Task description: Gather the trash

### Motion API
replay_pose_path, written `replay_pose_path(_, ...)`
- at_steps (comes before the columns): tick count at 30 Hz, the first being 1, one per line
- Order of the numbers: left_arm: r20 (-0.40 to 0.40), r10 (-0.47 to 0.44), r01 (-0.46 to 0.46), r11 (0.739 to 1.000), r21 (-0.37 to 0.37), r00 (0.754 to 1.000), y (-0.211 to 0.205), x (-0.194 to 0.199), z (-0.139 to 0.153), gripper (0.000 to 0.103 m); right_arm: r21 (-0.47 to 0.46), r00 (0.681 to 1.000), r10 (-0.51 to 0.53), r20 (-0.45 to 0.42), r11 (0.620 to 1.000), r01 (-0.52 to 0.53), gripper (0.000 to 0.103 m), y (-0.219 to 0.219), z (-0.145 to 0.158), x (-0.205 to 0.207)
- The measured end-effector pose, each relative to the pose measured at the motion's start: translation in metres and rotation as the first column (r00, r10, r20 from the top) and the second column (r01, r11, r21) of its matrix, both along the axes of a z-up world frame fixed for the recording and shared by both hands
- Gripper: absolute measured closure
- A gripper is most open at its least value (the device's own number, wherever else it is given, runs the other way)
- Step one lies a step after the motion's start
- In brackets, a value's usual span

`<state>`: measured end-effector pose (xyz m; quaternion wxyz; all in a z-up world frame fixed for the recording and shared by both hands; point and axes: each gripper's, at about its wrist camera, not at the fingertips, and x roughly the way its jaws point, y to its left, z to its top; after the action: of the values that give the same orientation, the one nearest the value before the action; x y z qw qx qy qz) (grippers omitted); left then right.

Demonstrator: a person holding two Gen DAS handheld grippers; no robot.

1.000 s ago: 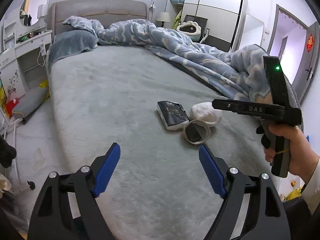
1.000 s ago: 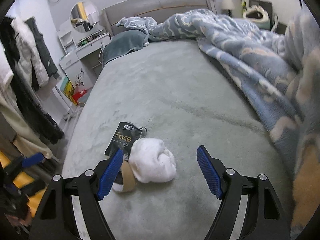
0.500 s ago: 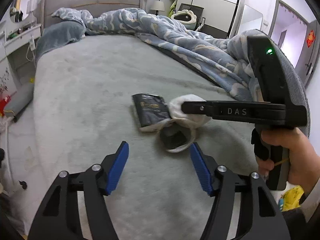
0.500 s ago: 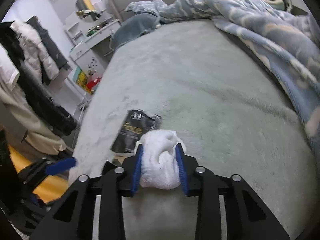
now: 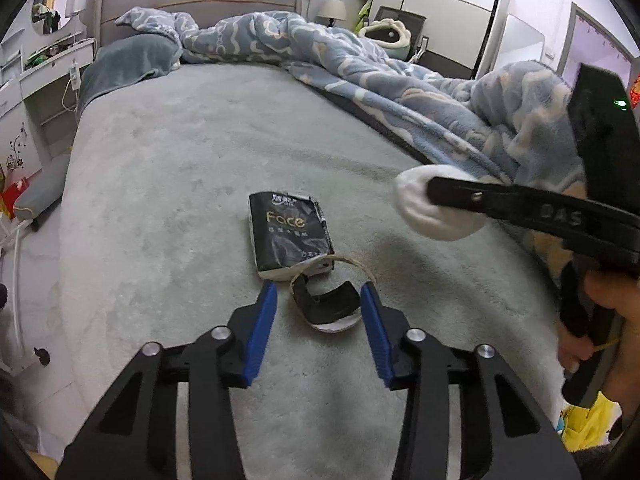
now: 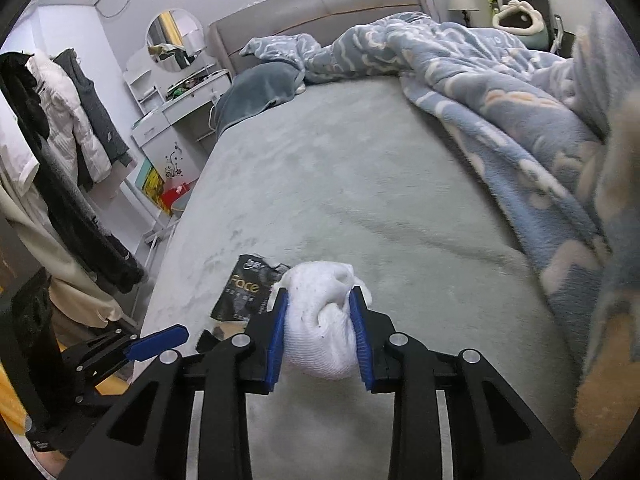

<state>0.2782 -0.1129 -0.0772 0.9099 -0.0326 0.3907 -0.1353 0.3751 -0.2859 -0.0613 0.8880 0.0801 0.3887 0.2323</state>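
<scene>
Blue pads of the right gripper [image 6: 320, 336] clamp the crumpled white tissue wad [image 6: 320, 320], lifted off the grey bed [image 5: 192, 184]. Only the left view shows the left gripper [image 5: 318, 328], fingers apart, flanking a torn dark wrapper scrap [image 5: 326, 308] beside the black "Face" tissue pack [image 5: 290, 236].

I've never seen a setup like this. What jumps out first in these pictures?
The right gripper squeezes a white wad above the grey bed. Ahead of it, the open left gripper straddles a torn tape ring, beside a black "Face" packet.
</scene>
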Motion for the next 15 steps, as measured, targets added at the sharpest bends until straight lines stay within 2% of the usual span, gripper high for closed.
replay_pose_path(7,-0.028,0.042,-0.041,0.998,0.04,0.999,-0.004,0.009,-0.012,0.078,0.005,1.0,-0.011,-0.009,1.0,0.011,0.072,-0.012,-0.002,-0.001)
replay_pose_path(11,0.0,0.051,-0.051,0.998,0.048,0.999,-0.003,0.008,-0.01,0.094,0.004,1.0,-0.011,-0.009,1.0,0.011,0.072,-0.013,-0.002,-0.003)
replay_pose_path(15,0.03,0.045,-0.046,0.997,0.054,0.999,-0.002,0.006,-0.005,0.095,0.013,1.0,-0.018,-0.003,1.0,0.018,0.072,-0.015,-0.001,-0.005)
